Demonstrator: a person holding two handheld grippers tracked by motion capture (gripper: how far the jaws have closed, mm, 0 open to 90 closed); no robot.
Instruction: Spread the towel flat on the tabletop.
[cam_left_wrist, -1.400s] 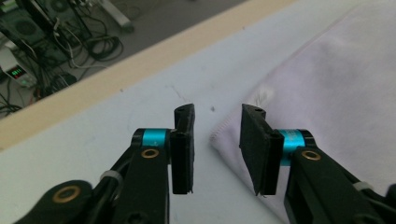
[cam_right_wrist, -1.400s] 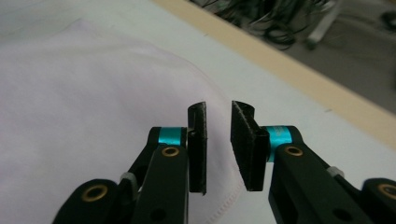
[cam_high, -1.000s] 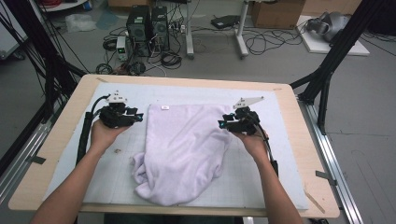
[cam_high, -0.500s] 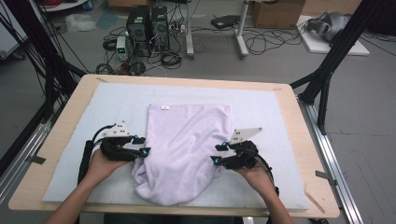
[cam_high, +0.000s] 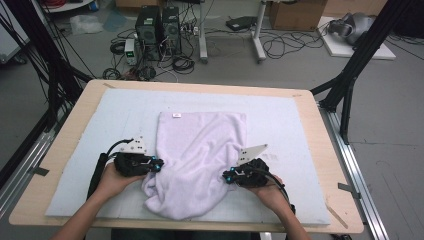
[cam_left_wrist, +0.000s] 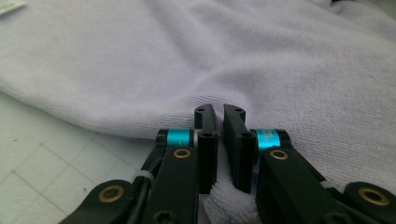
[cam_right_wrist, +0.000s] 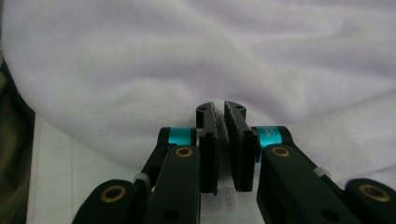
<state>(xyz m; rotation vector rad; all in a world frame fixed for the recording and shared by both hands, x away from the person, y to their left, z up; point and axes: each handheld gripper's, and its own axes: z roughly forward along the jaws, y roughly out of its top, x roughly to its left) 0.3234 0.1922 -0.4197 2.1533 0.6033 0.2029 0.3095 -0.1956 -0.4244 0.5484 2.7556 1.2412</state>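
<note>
Pinching the towel (cam_high: 200, 155) edges, both claws lie level.

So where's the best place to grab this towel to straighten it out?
Grip the towel at its two side edges near the bunched front end, coming in level from each side. That is where the left tongs and right tongs have just closed on pinched folds.

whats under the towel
The pale mat shows all round the towel, so it lies on that. Anything beneath its bunched near end is covered.
</note>
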